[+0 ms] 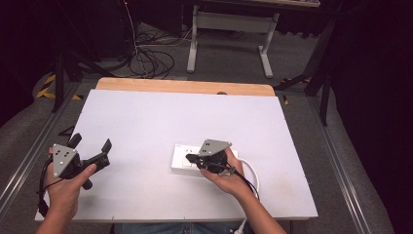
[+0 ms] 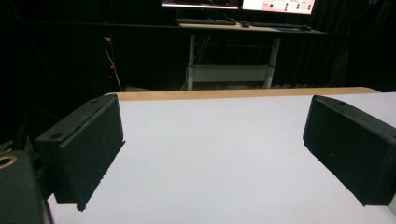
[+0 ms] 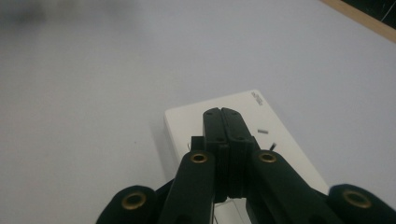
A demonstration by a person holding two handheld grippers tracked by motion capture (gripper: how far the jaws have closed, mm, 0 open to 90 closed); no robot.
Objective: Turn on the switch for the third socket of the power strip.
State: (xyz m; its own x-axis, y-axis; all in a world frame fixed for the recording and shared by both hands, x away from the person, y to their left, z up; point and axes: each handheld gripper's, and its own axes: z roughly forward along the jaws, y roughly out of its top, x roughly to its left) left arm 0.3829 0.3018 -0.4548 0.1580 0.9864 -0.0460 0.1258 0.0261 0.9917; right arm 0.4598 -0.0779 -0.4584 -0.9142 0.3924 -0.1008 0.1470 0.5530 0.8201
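A white power strip (image 1: 182, 158) lies flat on the white table (image 1: 146, 117), right of its middle and toward the front. My right gripper (image 1: 193, 159) rests over the strip, and its jaws are shut tight with nothing visible between them. In the right gripper view the closed tips (image 3: 222, 113) sit above the strip's top face (image 3: 289, 151), near its slots. My left gripper (image 1: 91, 142) hovers at the table's front left, wide open and holding nothing. Its two black pads (image 2: 88, 149) frame bare table in the left gripper view.
A white cable (image 1: 252, 169) loops from the strip's right end toward the front edge. A wooden strip (image 1: 185, 87) runs along the table's far edge. Beyond it stand a desk frame (image 1: 229, 29) and floor cables (image 1: 151, 61). Metal rails flank both table sides.
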